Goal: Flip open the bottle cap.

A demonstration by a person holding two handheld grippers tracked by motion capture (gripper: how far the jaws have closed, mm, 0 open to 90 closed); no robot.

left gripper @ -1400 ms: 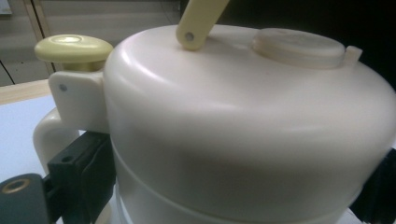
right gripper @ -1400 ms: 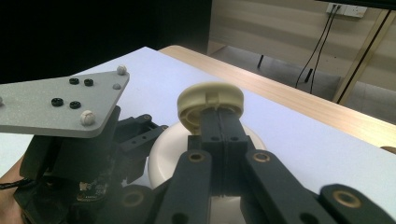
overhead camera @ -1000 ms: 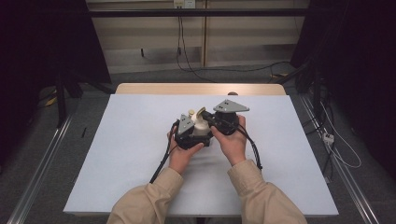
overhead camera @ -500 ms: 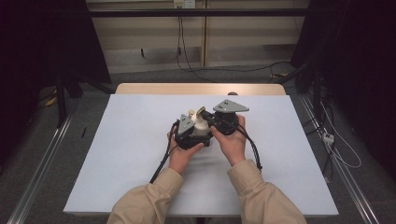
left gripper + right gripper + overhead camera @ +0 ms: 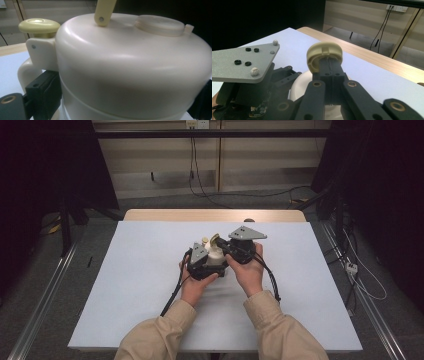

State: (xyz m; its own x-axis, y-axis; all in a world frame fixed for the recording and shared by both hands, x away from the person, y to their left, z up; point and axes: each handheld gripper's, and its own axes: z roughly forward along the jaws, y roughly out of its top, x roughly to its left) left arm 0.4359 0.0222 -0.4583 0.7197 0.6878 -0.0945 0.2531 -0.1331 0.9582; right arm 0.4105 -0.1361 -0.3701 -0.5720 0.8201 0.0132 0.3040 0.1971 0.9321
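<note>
A white lidded pot (image 5: pixel 216 256) stands mid-table on the white sheet. My left gripper (image 5: pixel 209 264) is shut on the pot's body (image 5: pixel 130 75): a black pad (image 5: pixel 43 96) presses its left side and another its right edge. The lid carries a round cap (image 5: pixel 160 25), a pale yellow knob (image 5: pixel 38 26) above the white side grip, and a yellow arched carry handle (image 5: pixel 324 52) raised upright. My right gripper (image 5: pixel 329 66) is shut on the handle's top, above the pot (image 5: pixel 299 86). In the high view the right gripper (image 5: pixel 222 245) comes in from the right.
The left gripper's grey plate (image 5: pixel 244 62) lies close to the right gripper's left. The table's wooden far edge (image 5: pixel 215 215) runs behind the white sheet (image 5: pixel 125 280). Black cables (image 5: pixel 172 292) trail from both grippers toward the person. Dark curtains and metal rails flank the table.
</note>
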